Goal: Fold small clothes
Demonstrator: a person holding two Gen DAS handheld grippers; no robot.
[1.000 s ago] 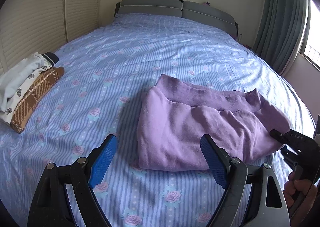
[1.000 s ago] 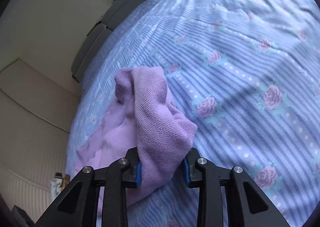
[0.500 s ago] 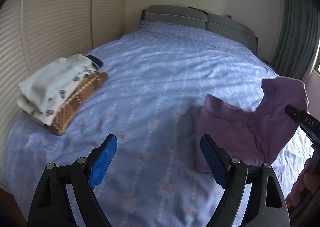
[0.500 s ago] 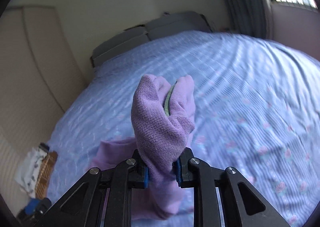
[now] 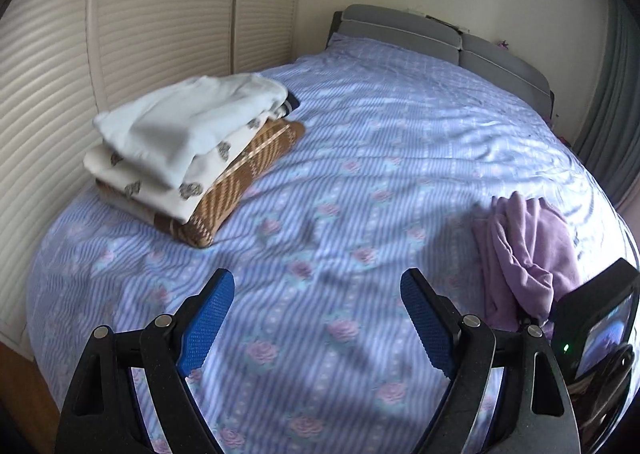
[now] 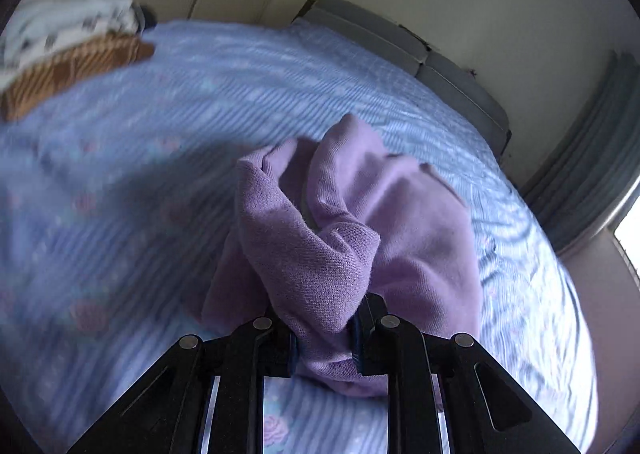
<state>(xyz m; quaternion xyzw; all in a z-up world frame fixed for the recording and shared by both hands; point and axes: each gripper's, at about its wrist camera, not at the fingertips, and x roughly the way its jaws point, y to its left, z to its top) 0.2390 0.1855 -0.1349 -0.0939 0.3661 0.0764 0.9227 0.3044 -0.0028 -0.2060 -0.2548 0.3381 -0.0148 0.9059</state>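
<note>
A folded lilac knit garment (image 6: 344, 238) hangs bunched from my right gripper (image 6: 325, 338), which is shut on its near edge and holds it above the bed. In the left wrist view the same lilac garment (image 5: 524, 250) shows at the far right, with the right gripper's black body behind it. My left gripper (image 5: 316, 314) is open over bare bedsheet, with nothing between its blue pads (image 5: 206, 324). A stack of folded clothes (image 5: 192, 150) lies at the bed's left edge: white on top, a printed cream piece, then a brown checked one. The stack of folded clothes (image 6: 68, 50) appears blurred at the upper left of the right wrist view.
The bed (image 5: 360, 182) has a blue striped sheet with pink roses. A grey headboard (image 5: 440, 38) stands at the far end, slatted cream wardrobe doors (image 5: 120, 34) along the left, and a grey curtain (image 5: 616, 114) at the right.
My right gripper has lifted the lilac garment off the sheet, rolled upright and carried it leftward. My left gripper has swung left, so the folded stack now looks nearer and more central.
</note>
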